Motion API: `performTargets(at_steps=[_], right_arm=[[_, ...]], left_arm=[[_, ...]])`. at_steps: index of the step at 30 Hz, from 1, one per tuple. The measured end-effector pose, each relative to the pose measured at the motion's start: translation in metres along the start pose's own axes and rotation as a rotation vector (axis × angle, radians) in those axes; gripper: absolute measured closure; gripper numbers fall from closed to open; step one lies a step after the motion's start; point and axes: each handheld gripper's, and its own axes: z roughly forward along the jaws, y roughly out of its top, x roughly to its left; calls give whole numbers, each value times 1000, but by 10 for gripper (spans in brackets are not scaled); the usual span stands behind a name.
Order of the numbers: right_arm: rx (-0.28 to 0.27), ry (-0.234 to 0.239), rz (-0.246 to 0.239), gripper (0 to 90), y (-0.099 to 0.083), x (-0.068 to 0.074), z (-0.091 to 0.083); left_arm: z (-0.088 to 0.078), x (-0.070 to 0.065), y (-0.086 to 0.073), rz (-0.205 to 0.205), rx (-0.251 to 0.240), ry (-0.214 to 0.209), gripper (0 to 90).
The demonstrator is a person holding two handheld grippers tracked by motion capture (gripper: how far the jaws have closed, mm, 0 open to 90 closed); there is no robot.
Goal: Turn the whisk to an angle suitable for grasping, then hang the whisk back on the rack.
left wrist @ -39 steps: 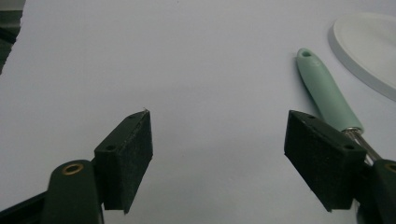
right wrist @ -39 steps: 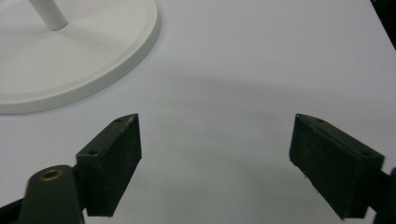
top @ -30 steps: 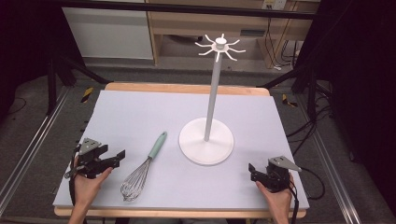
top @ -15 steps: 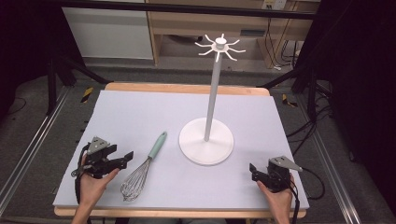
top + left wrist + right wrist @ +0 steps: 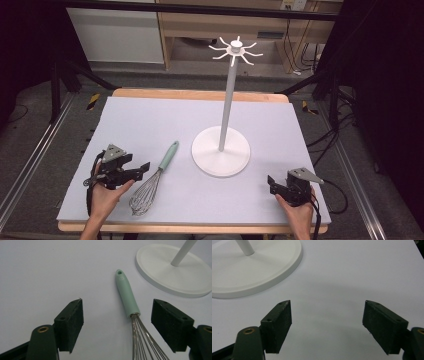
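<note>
Whisk (image 5: 152, 179) is lying flat on the table (image 5: 150, 120), mint handle pointing toward the white stand (image 5: 221, 150), wires toward the near edge. Left gripper (image 5: 141, 167) sits just beside it, jaws spread wide and gripping nothing; in the left gripper view the whisk (image 5: 130, 307) shows between the pads, not touching either. Right gripper (image 5: 270, 183) is well apart near the right corner, jaws wide too, bare table between them.
</note>
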Motion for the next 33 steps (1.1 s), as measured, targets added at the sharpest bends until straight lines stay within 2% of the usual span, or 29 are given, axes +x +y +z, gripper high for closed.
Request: performTargets(at_steps=[10, 20, 29, 32, 33], right_arm=[[2, 7, -19, 234, 0, 4, 0], [6, 15, -47, 235, 0, 9, 1], [11, 19, -58, 251, 0, 10, 1], [12, 18, -59, 255, 0, 10, 1], [11, 20, -60, 258, 0, 10, 1]], left_arm=[[1, -10, 11, 38, 12, -17, 253], [2, -11, 20, 55, 22, -16, 263], [15, -14, 31, 70, 51, -24, 303], [20, -16, 34, 78, 69, -29, 313], [25, -16, 35, 90, 88, -29, 313]])
